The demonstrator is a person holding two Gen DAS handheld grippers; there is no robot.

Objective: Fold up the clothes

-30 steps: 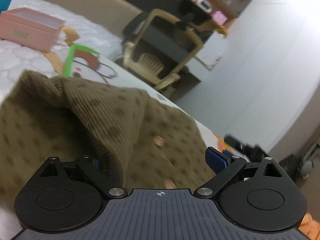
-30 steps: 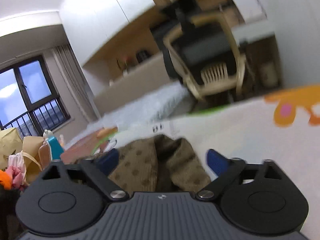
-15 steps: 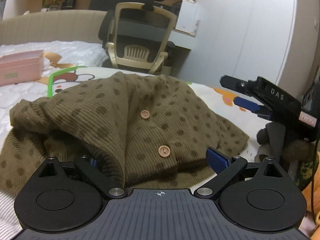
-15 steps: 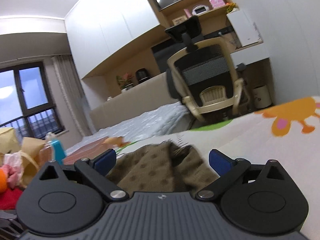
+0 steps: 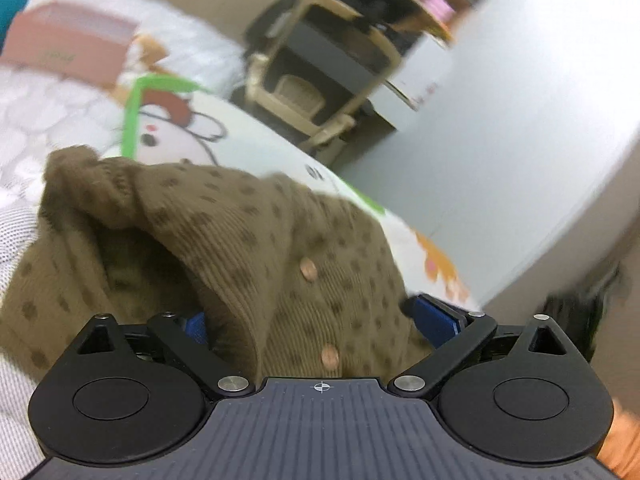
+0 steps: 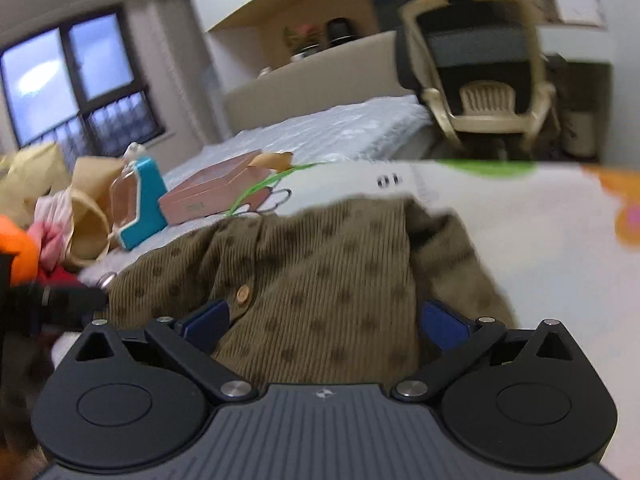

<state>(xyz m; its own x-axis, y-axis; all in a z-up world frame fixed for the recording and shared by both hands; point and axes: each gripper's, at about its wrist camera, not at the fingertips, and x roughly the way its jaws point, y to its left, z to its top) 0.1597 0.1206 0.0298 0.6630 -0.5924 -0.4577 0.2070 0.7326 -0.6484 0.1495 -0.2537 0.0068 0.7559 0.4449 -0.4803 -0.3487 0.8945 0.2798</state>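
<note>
An olive-brown ribbed cardigan (image 5: 248, 240) with dark dots and round tan buttons lies rumpled on a printed white mat (image 5: 256, 148). My left gripper (image 5: 316, 324) is open, low over the garment, with a raised fold of cloth and the button strip lying between its wide-apart blue pads (image 5: 436, 320). In the right wrist view the same cardigan (image 6: 320, 264) fills the gap of my right gripper (image 6: 324, 320), which is also open, its pads (image 6: 440, 324) on either side of a flat panel of cloth. Both views are motion-blurred.
A pink box (image 6: 212, 196), a teal bottle (image 6: 140, 204), paper bags (image 6: 80, 200) and bright clothes (image 6: 24, 248) sit at the mat's far left. A beige office chair (image 6: 484, 80) and white cabinets (image 5: 520, 120) stand beyond the mat.
My right gripper has dropped closer over the cardigan, which now fills its gap. The left wrist view has tilted and moved nearer to the cloth; the right gripper is now only a dark blur at its edge.
</note>
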